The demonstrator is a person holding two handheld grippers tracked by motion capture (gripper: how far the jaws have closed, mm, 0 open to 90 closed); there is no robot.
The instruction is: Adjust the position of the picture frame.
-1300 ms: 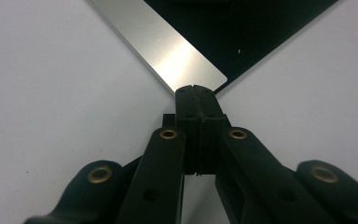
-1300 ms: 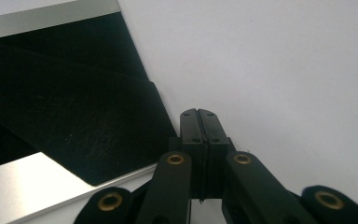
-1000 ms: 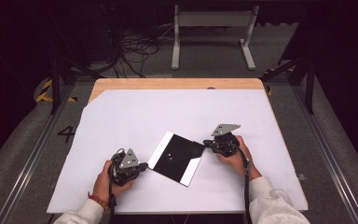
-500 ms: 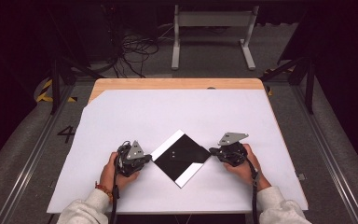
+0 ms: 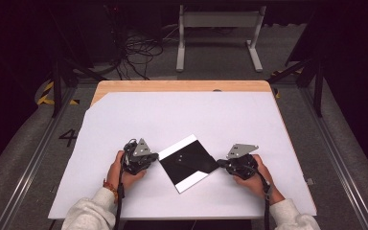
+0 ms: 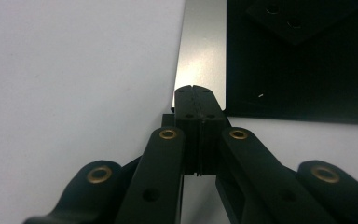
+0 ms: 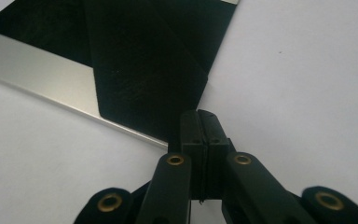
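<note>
One black sheet (image 5: 188, 163) with white-edged borders lies at the near centre of the white table cover (image 5: 182, 115). Two grippers flank it: left gripper (image 5: 154, 156) at nine o'clock, right gripper (image 5: 219, 163) at three o'clock, both clenched, tips at its corners.

- A lab or recording studio, with dark surroundings around the white-covered tabletop (image 5: 139, 115).
- Loose cables (image 5: 136, 50) on the grey floor beyond the tabletop.
- A metal stand (image 5: 218, 28) beside them.
- Floor rails (image 5: 33, 158) left of the tabletop.
</note>
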